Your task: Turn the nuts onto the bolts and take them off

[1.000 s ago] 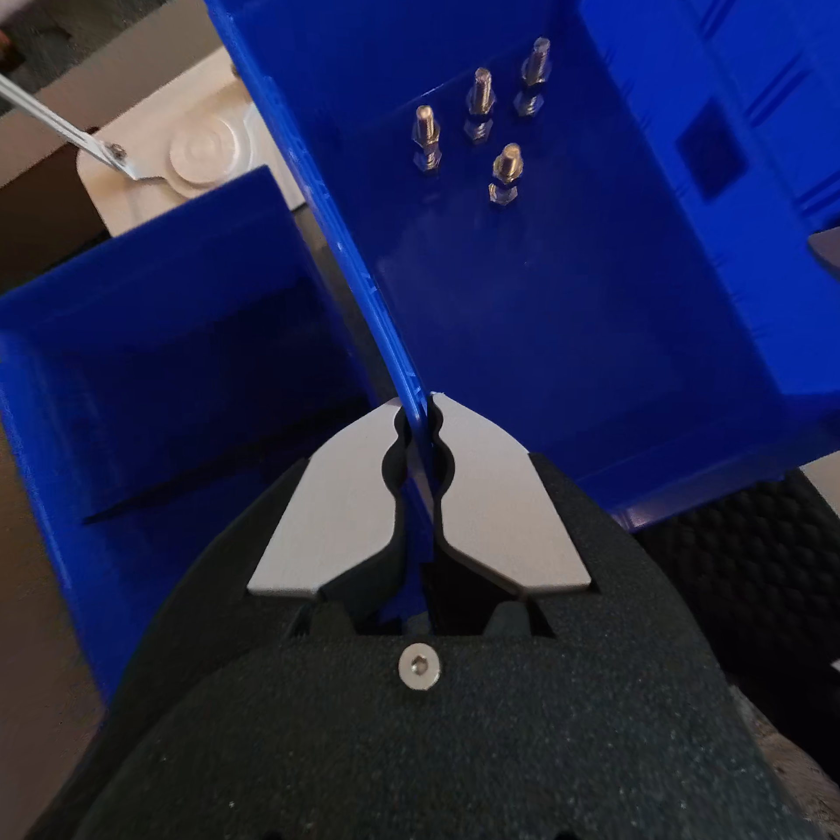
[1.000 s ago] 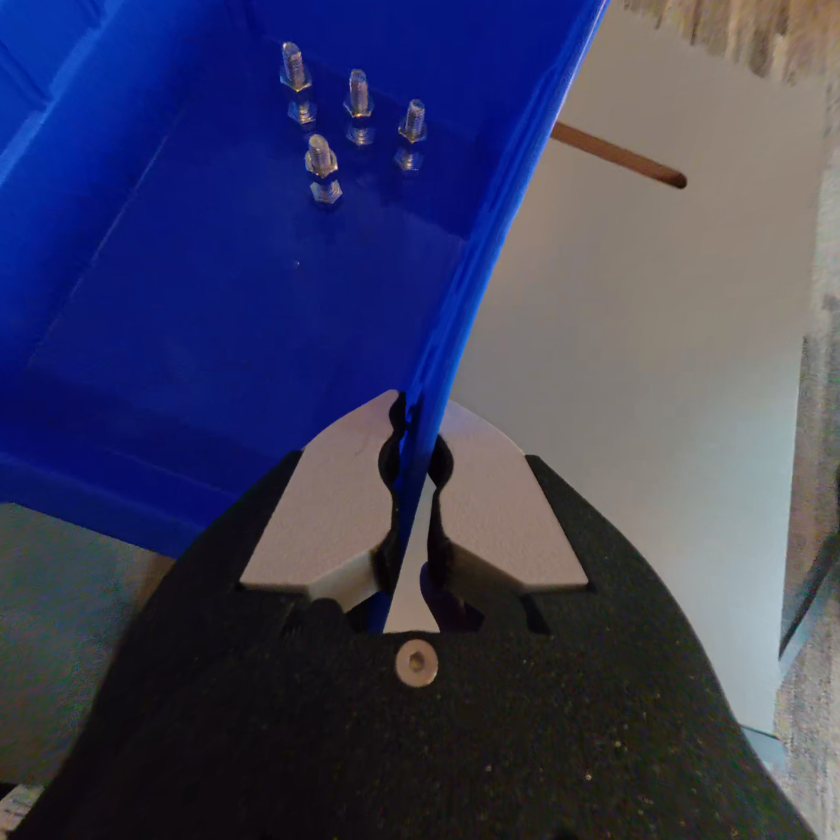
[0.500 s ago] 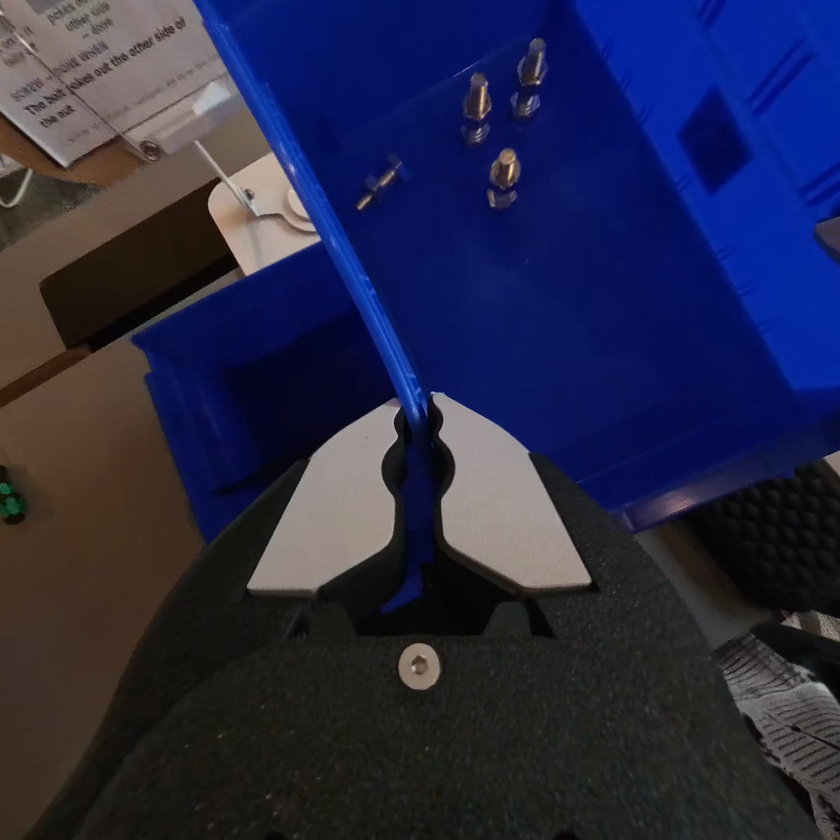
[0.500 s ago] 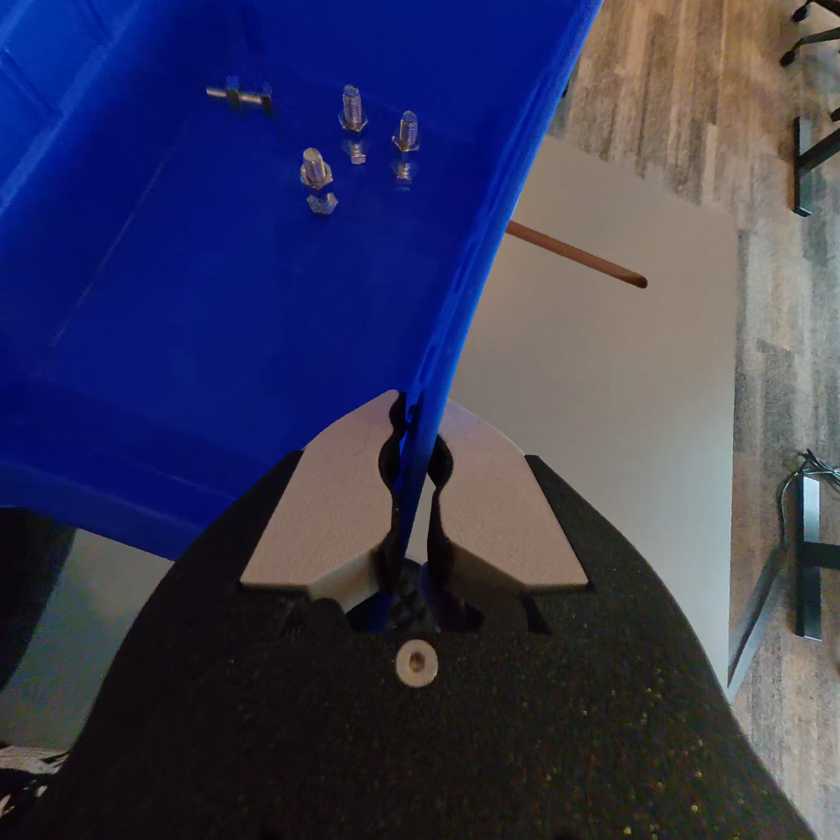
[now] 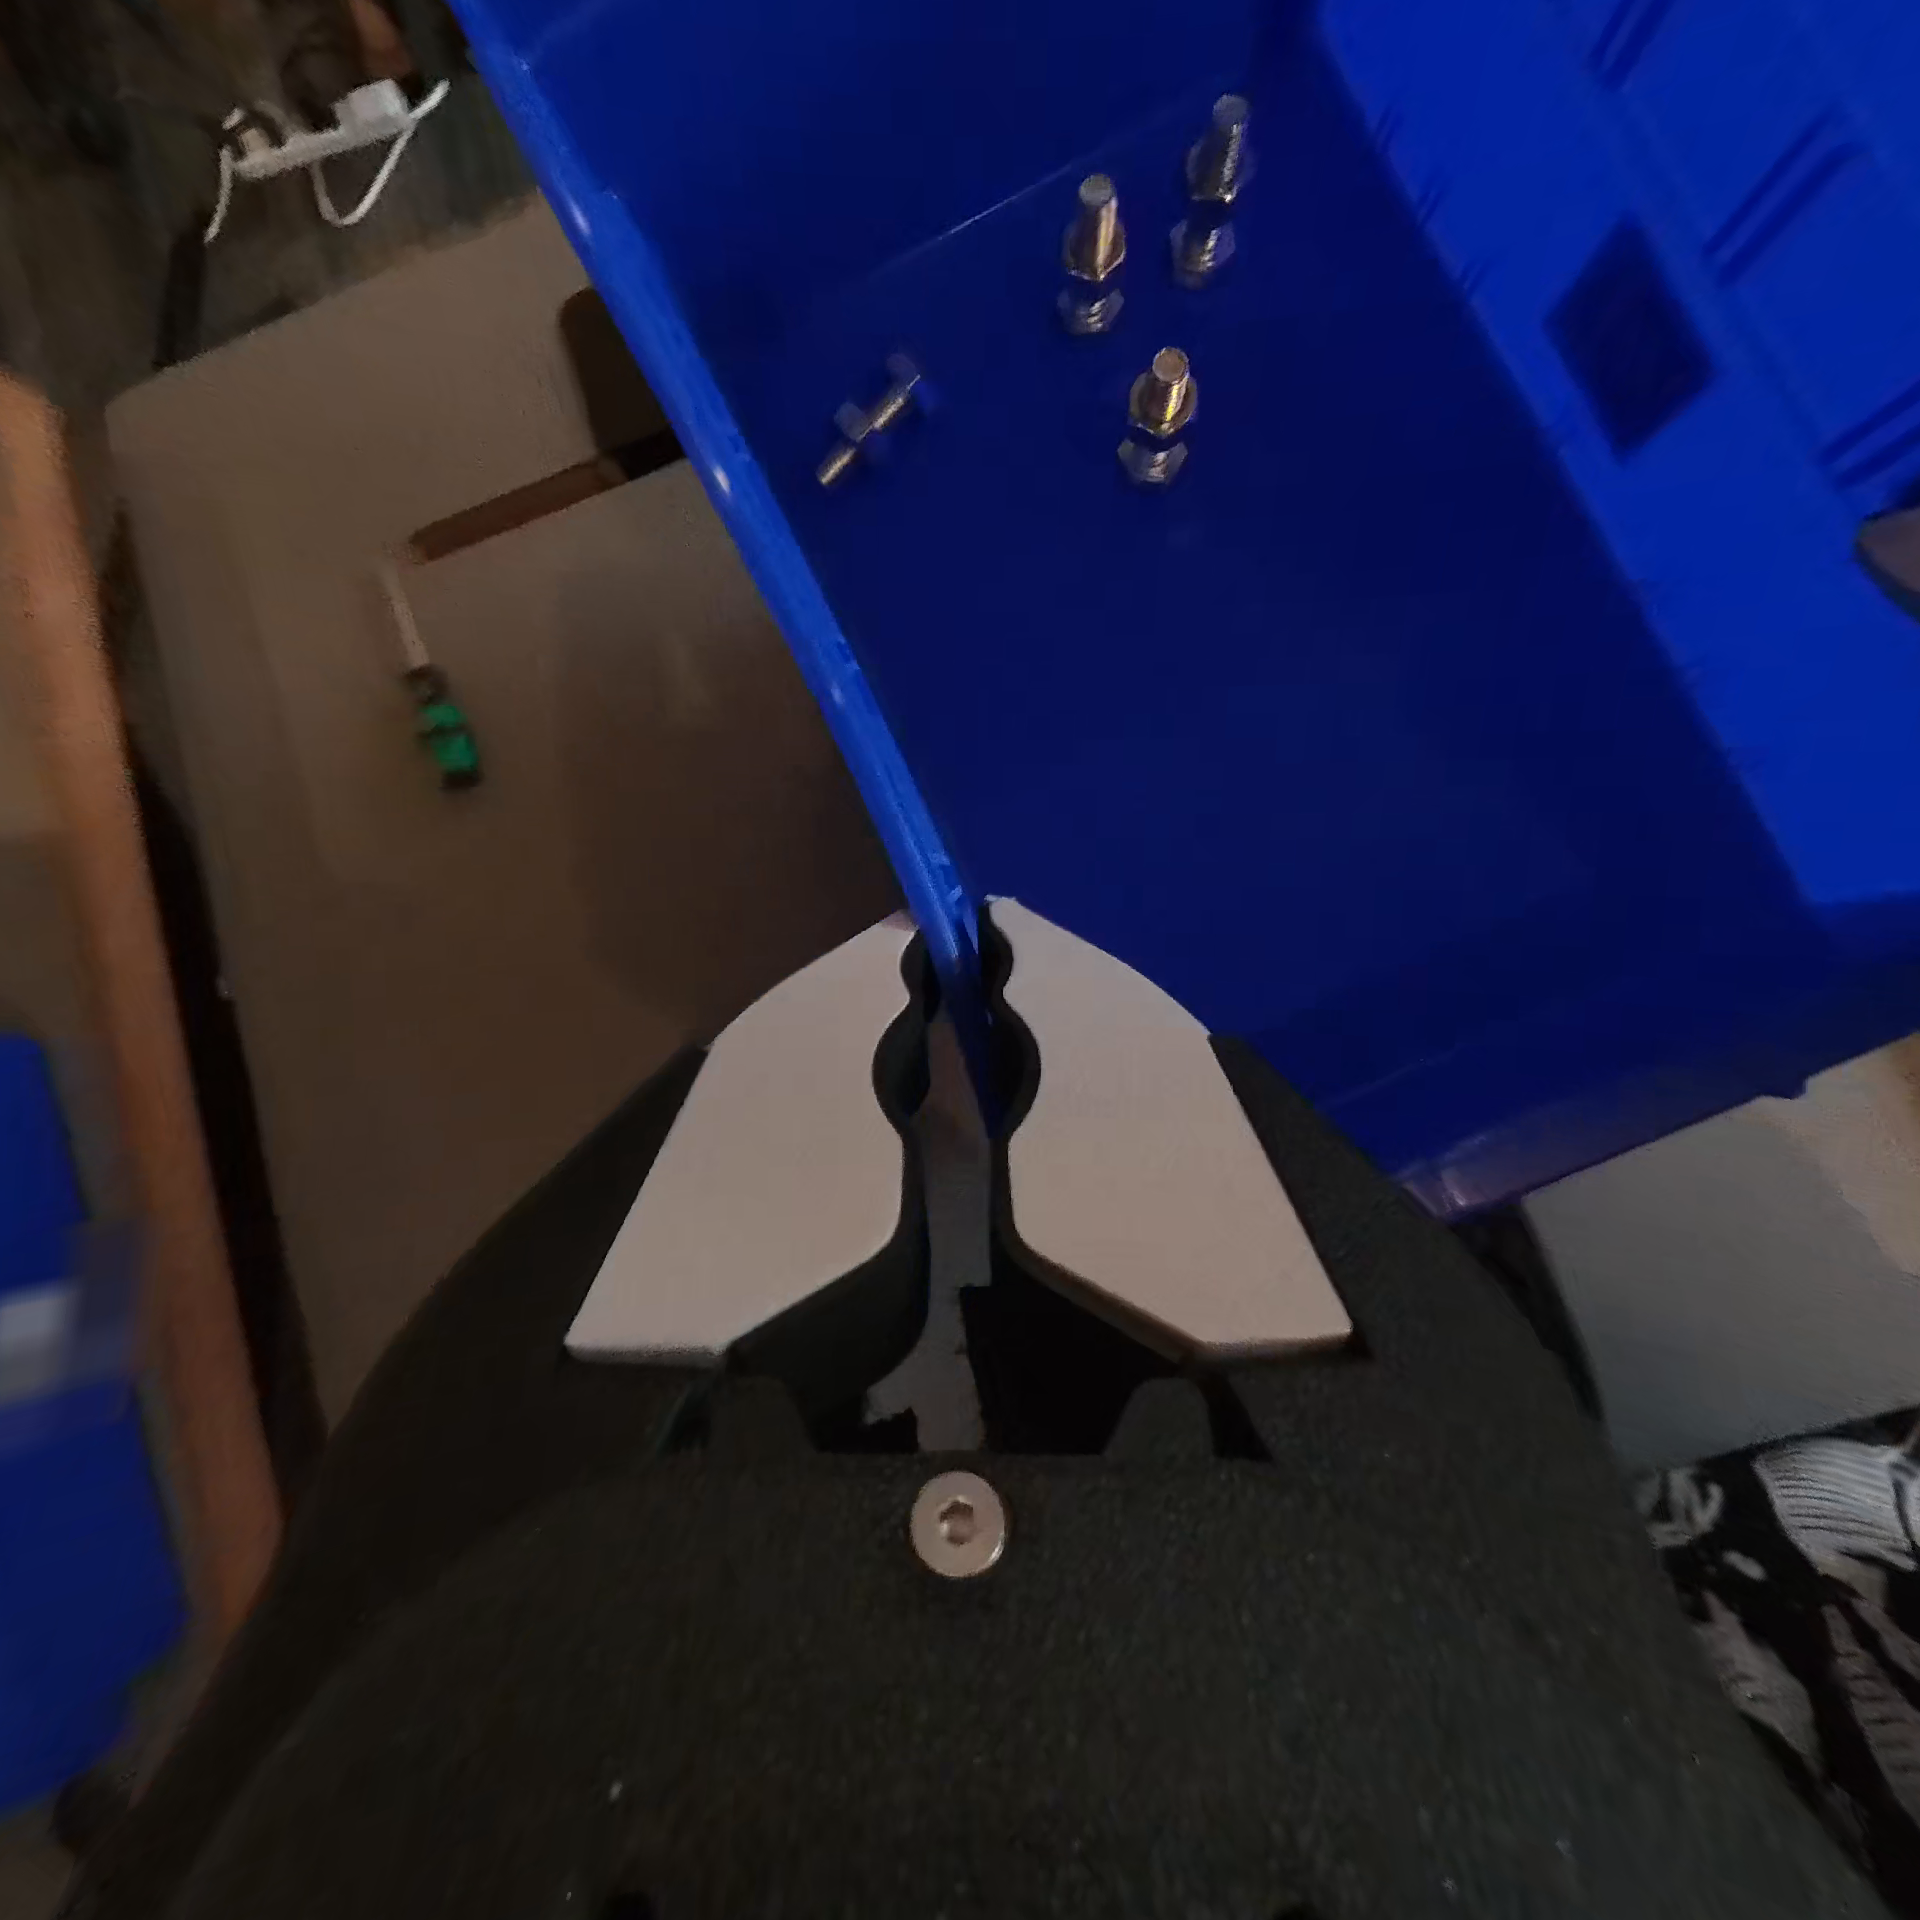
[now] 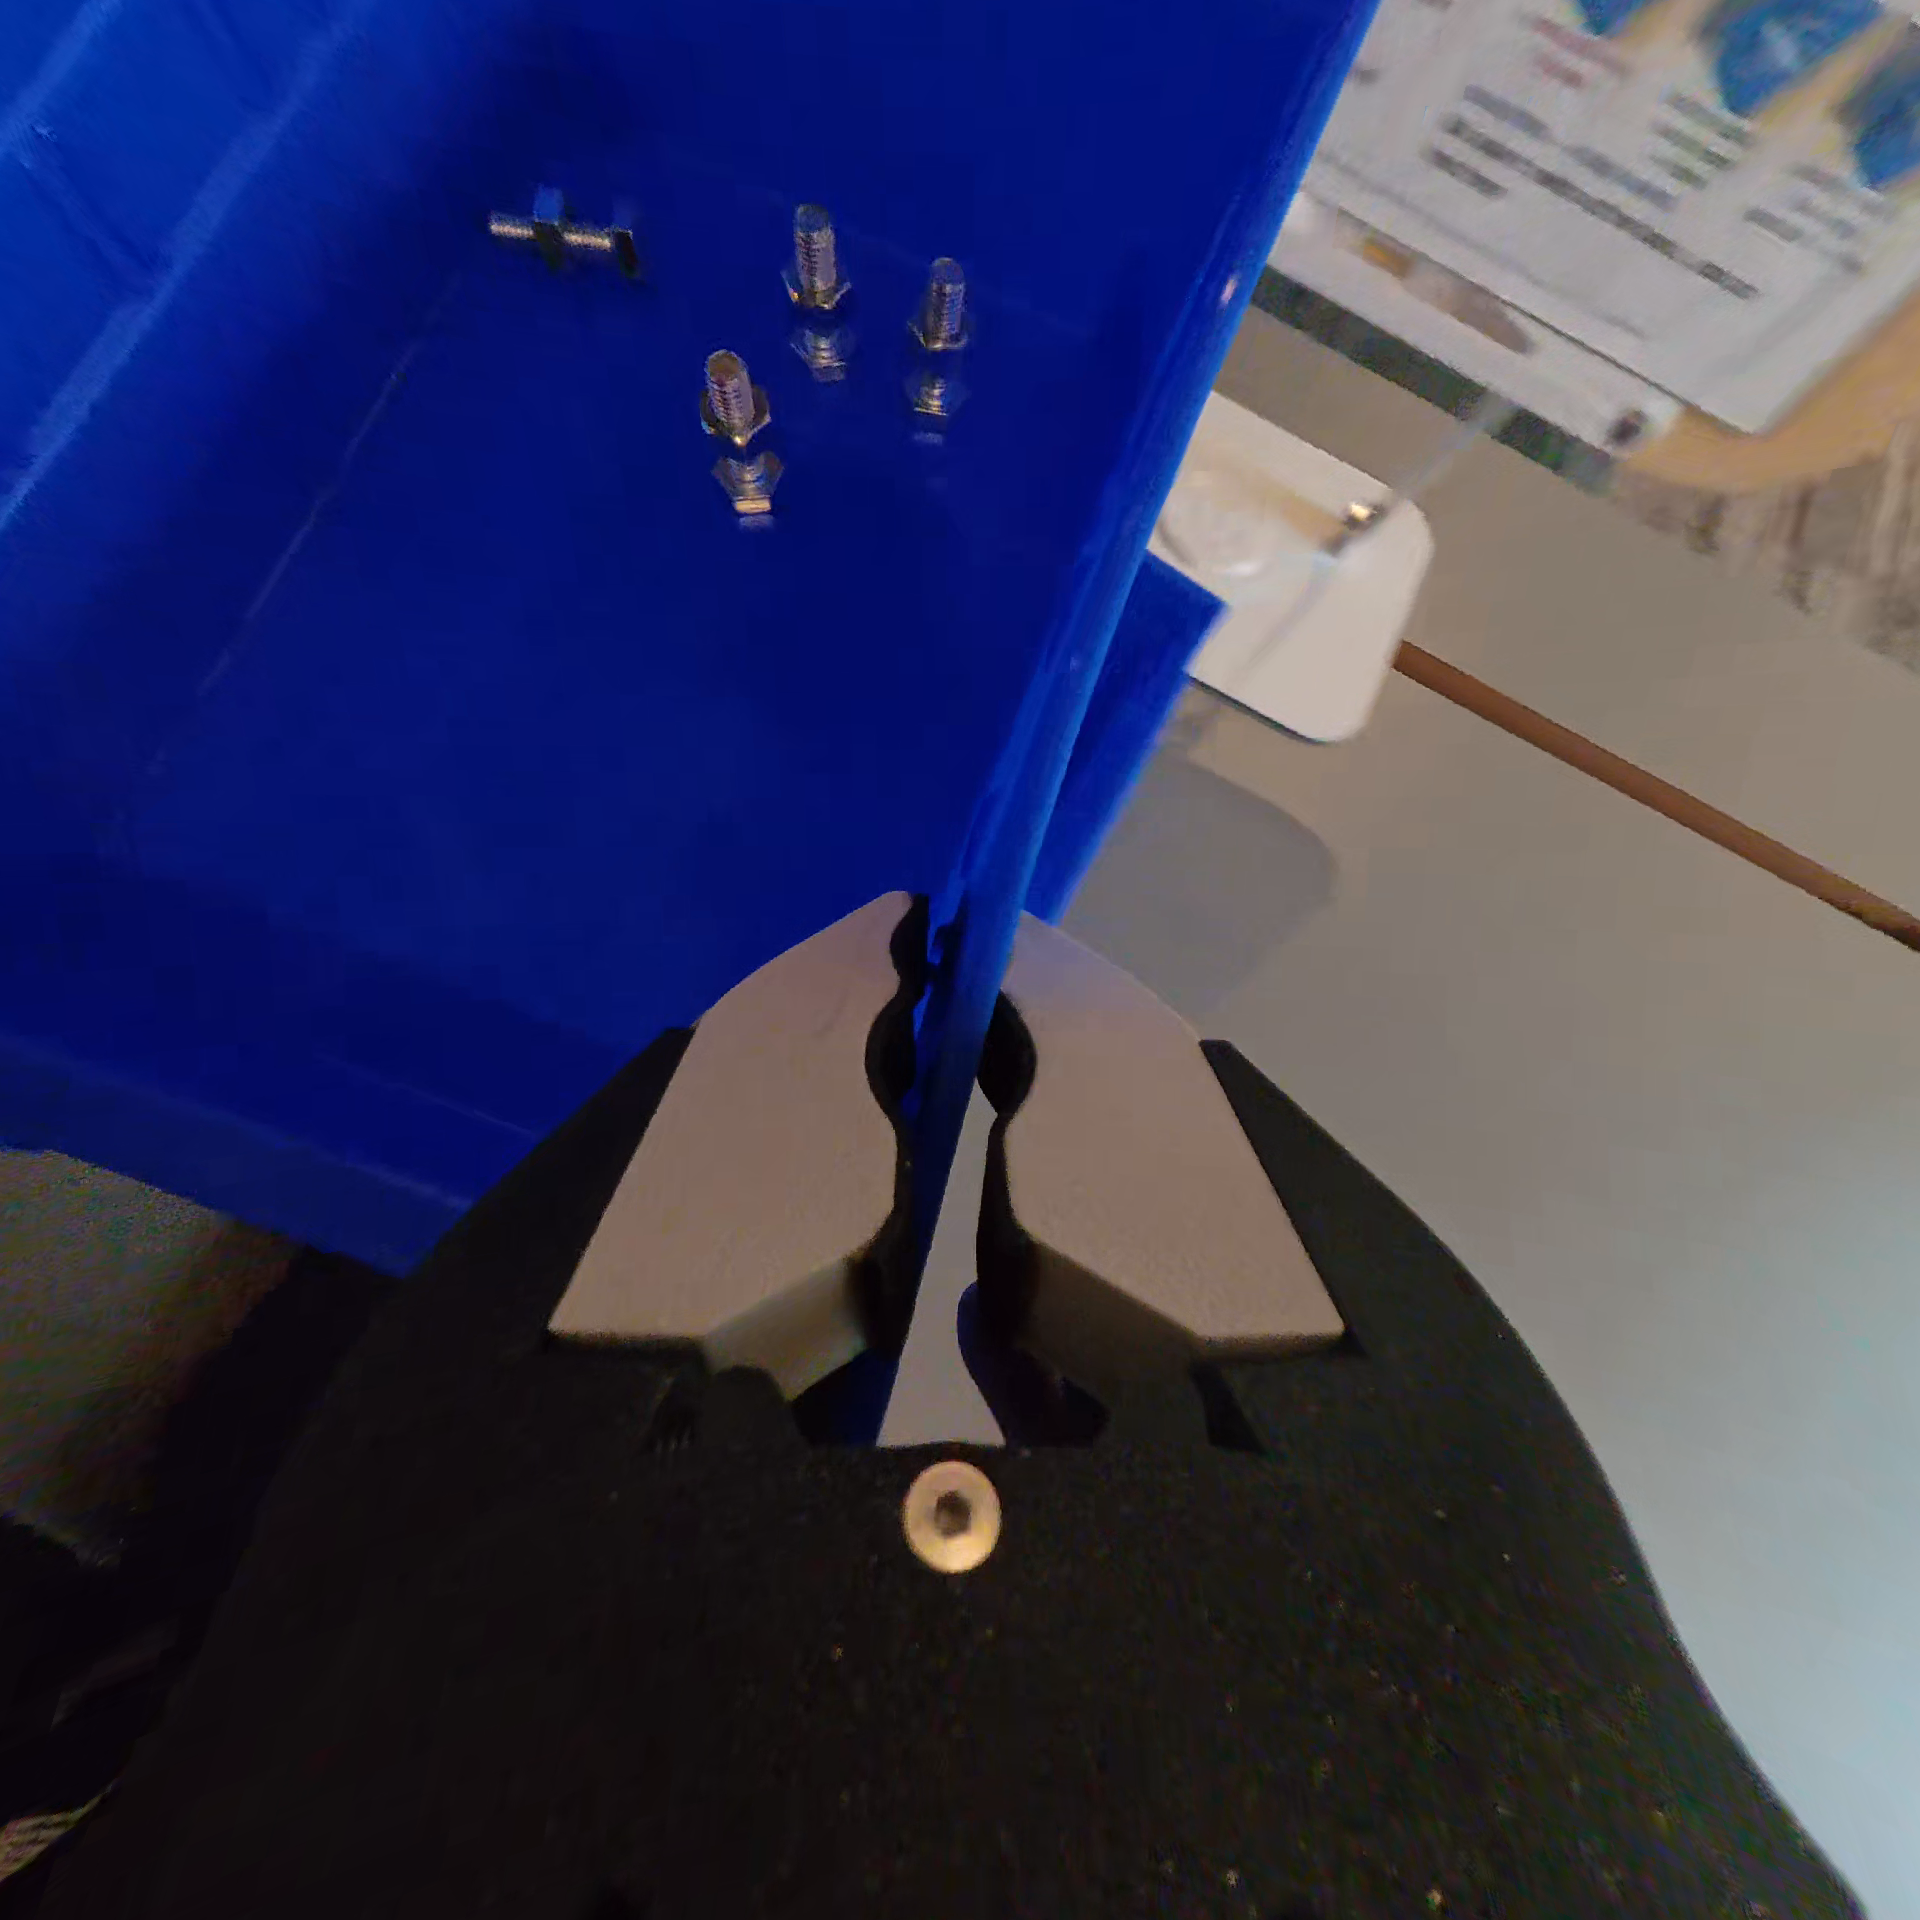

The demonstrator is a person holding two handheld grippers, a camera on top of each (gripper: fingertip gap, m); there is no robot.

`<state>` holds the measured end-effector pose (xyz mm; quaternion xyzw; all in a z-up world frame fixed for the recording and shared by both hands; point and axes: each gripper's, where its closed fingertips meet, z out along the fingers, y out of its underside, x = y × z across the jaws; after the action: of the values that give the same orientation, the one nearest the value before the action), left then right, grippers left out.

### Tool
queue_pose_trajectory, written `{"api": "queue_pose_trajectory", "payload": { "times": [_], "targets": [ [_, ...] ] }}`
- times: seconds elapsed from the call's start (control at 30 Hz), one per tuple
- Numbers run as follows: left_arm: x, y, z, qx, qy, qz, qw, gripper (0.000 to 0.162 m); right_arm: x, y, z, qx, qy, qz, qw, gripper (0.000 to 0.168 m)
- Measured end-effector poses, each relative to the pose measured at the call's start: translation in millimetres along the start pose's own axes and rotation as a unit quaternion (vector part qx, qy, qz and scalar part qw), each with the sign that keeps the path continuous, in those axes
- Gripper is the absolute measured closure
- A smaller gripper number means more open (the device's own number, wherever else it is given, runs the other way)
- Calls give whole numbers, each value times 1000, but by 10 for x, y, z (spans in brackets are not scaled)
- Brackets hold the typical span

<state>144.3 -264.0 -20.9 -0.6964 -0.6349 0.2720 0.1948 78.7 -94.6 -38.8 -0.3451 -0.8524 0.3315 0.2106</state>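
A blue plastic bin (image 5: 1299,727) is held off the table between both grippers. My left gripper (image 5: 961,925) is shut on its left wall rim. My right gripper (image 6: 951,914) is shut on its right wall rim (image 6: 1091,644). Inside the bin (image 6: 416,675), three bolts with nuts stand upright at the far end (image 5: 1158,410) (image 6: 732,400). A fourth bolt with its nut lies on its side near the left wall (image 5: 868,431) (image 6: 561,234).
A grey table (image 5: 468,831) lies below at the left, with a small green object (image 5: 447,738) on it. A second blue bin (image 5: 62,1351) shows at the far left edge. A white stand (image 6: 1320,582) and a printed sheet (image 6: 1621,177) stand behind on the right. Some 20 centimeters of space lies between my two pairs of fingers.
The bin has been lifted and swung away from the second bin. One upright bolt has toppled onto its side and slid toward the left wall.
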Motion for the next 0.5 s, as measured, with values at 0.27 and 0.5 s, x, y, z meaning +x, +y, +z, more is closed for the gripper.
{"api": "queue_pose_trajectory", "payload": {
  "times": [0.27,0.5],
  "targets": [
    [-1269,843,-340,-32,-80,-68,994,156,-1451,-470,467,11,-88,-51,995,163],
    [-1958,1628,-352,-73,-109,-113,985,156,-2459,-392,888,-3,-148,-75,986,163]
  ]
}}
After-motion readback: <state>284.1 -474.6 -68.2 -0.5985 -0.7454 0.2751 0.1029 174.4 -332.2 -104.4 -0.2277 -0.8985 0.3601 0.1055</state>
